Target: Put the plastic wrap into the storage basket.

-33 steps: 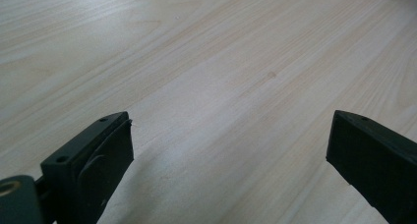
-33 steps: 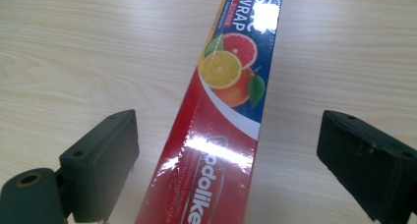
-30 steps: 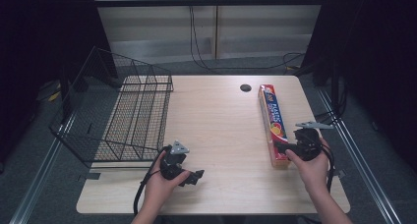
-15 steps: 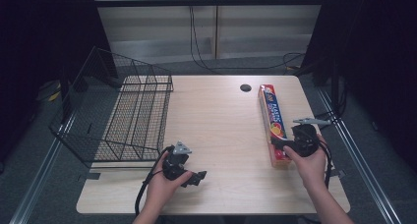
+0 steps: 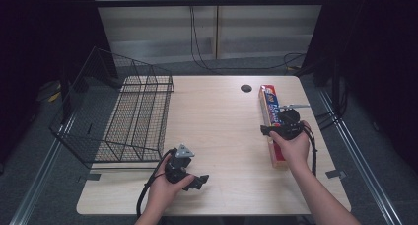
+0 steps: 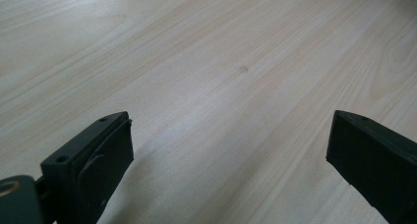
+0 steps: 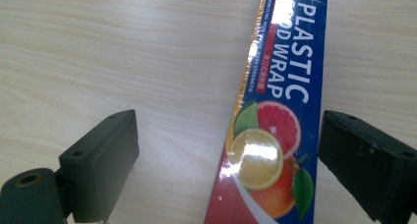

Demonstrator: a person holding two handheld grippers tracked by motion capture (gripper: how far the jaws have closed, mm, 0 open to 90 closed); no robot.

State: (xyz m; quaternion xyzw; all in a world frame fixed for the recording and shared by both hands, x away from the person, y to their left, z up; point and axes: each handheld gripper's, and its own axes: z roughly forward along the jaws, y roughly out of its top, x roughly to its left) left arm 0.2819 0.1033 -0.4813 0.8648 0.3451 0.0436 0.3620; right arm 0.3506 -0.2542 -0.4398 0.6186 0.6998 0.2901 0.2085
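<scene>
A long blue and red plastic wrap box (image 5: 269, 99) lies lengthwise near the table's right edge. My right gripper (image 5: 281, 132) hovers over its middle, pointing down. In the right gripper view the box (image 7: 280, 111), printed with citrus slices, lies between the jaws of my right gripper (image 7: 228, 121), nearer the right one. The jaws have just been closing a little, and the pads stand clear of the box. My left gripper (image 5: 198, 179) rests low at the table's front left. In the left gripper view my left gripper (image 6: 231, 117) is open over bare wood.
A black wire basket (image 5: 138, 121) stands on the left part of the light wooden table (image 5: 222, 126), its tall side overhanging the left edge. A dark cable hole (image 5: 246, 88) sits at the back centre. Cables trail from both grippers.
My right hand has moved away from the front edge and a little left, ending over the middle of the box. The left hand has stayed put.
</scene>
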